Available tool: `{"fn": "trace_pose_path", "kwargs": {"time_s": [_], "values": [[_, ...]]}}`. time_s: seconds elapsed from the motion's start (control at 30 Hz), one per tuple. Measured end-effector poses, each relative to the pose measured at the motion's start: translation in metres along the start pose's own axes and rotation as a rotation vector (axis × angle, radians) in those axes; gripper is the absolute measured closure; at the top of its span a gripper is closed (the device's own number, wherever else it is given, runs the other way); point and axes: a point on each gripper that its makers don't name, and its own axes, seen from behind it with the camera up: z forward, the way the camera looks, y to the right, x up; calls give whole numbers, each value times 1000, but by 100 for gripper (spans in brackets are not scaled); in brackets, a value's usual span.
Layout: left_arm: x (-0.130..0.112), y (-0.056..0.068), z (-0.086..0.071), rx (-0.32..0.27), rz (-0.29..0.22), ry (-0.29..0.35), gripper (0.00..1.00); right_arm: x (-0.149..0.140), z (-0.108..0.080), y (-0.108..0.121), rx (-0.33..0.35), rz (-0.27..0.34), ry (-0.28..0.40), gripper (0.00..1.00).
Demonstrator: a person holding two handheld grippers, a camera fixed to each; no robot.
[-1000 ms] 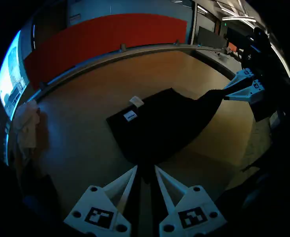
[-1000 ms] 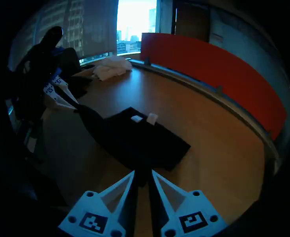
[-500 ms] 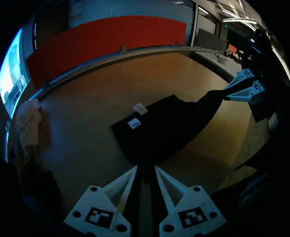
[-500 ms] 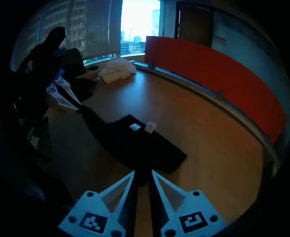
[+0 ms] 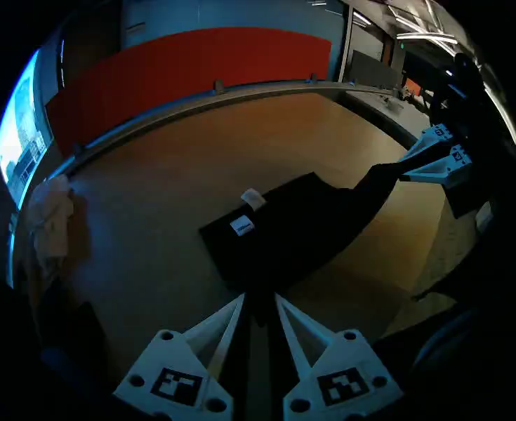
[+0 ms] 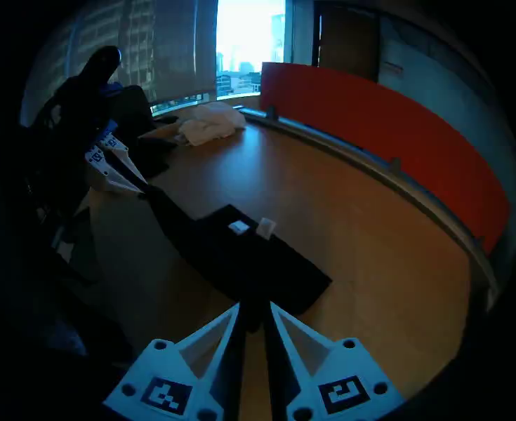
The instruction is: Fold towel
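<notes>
The left gripper (image 5: 260, 309) and right gripper (image 6: 255, 312), jaws clenched on near corners of the towel (image 5: 293, 224), should carry this edge taut and level toward 12 o'clock, over the part resting on the tabletop (image 5: 152, 210)

The black cloth towel (image 5: 293, 231) looks soft and matt, giving back almost no light. A small white label (image 5: 242, 225) on it could be paper or woven fabric; I cannot tell which. The brown wooden surface (image 5: 145, 203) is smooth with a low satin sheen. The left hand-held gripper (image 5: 260, 300) and right hand-held gripper (image 6: 255, 306) are white matt plastic bearing black-and-white printed squares. The long red partition panel (image 5: 187, 63) looks flat and matt. The pale crumpled cloth heap (image 6: 208, 125) looks soft.
</notes>
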Motion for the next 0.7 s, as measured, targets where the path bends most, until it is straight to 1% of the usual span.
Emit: {"fn": "trace_pose_path", "kwargs": {"time_s": [0.1, 0.27, 0.53, 0.7], "values": [[3, -2, 5, 2, 7, -3, 86, 1, 5, 4, 2, -6, -3, 84], [12, -10, 18, 10, 24, -8, 86, 3, 17, 18, -9, -6, -15, 84], [19, -25, 51, 16, 34, -26, 86, -2, 44, 47, -30, 19, -50, 84], [20, -31, 69, 15, 30, -43, 86, -7, 59, 59, -33, 31, -72, 84]]}}
